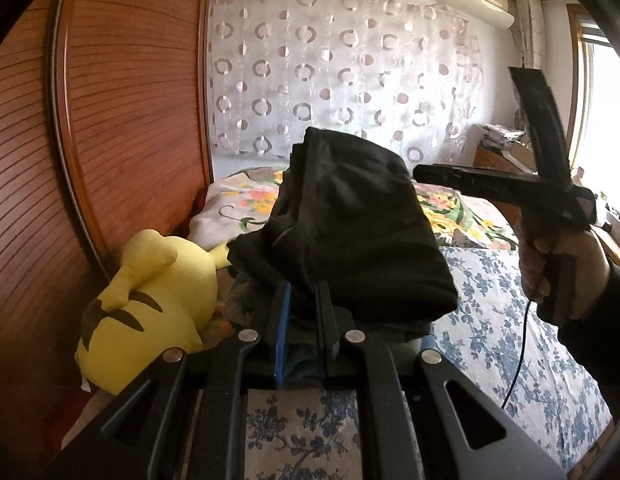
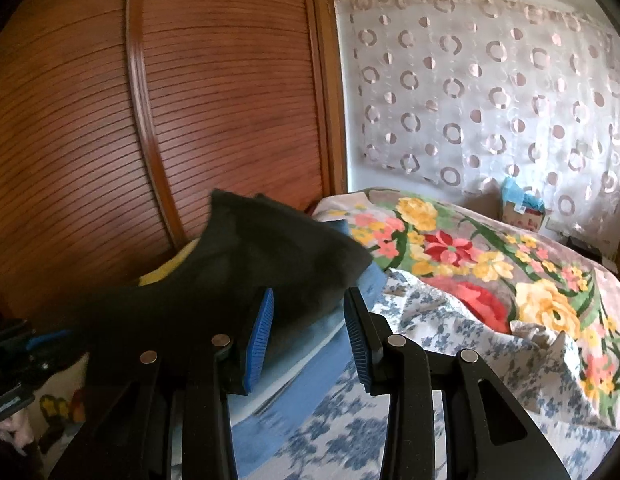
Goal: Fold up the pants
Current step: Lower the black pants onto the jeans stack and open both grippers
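While the left gripper is clenched on the black pants, the folded bundle stands up from its fingers and hangs in the air above the bed. The bundle is thick, with several layers stacked at its upper left edge, and its lower right corner droops past the gripper toward the blue-flowered sheet. Beneath it lies some blue and grey cloth. Left of the pants, a yellow plush toy lies on its side against the wooden slatted wardrobe door.

In the left wrist view, the right gripper is held up at the right by a hand, well apart from the pants, its two fingers spread with nothing between them. From the right wrist view the right gripper is released, its blue pads parted; the pants lie beyond them and to the left, not pinched by them. A bright flowered blanket covers the far part of the bed, and a sheer curtain with ring patterns hangs on the wall behind.
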Tool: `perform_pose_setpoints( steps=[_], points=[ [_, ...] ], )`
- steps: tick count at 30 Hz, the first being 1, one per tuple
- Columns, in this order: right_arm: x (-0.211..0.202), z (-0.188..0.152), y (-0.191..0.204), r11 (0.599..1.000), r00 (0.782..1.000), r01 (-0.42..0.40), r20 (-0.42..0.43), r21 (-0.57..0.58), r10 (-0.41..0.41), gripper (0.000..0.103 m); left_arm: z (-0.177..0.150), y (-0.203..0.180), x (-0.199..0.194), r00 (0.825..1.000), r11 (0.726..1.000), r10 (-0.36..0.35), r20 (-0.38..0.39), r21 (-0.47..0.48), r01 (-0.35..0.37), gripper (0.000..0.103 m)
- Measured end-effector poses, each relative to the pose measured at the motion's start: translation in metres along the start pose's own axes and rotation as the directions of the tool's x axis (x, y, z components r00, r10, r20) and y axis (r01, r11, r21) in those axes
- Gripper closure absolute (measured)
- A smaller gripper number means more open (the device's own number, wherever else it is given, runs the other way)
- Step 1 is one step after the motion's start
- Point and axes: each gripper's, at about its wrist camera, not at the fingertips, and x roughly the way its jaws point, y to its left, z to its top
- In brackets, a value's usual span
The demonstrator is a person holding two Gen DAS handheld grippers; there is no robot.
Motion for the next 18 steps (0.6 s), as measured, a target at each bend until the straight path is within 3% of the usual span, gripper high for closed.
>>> perform_pose_setpoints(
  steps=[4, 7, 11, 14, 18],
  points=[
    [-0.016, -0.006, 0.01, 1.0, 1.0, -0.018, 0.006, 0.002, 0.018, 0.065, -0.001, -0.002, -0.008, 1.0, 1.0, 0.01, 0.0, 0.011, -0.01, 0.092],
    [-0.025, -0.01, 0.018, 1.0, 1.0, -0.022, 0.012, -0.005, 0.022, 0.065, -0.003, -0.001, -0.012, 1.0, 1.0, 0.005, -0.01, 0.006, -0.005, 0.083],
    [-0.033, -0.015, 0.024, 1.0, 1.0, -0.029, 0.012, -0.002, 0.029, 0.065, -0.006, 0.001, -0.019, 1.0, 1.0, 0.0, 0.003, -0.002, 0.0, 0.052],
    [-0.039, -0.017, 0.028, 1.0, 1.0, -0.027, 0.014, -0.007, 0.027, 0.065, -0.008, 0.003, -0.023, 1.0, 1.0, -0.012, 0.007, -0.01, 0.012, 0.02],
    [-0.046, -0.02, 0.03, 1.0, 1.0, -0.025, 0.014, -0.008, 0.025, 0.065, -0.01, 0.004, -0.027, 1.0, 1.0, -0.001, 0.017, -0.012, 0.001, 0.014]
  ],
)
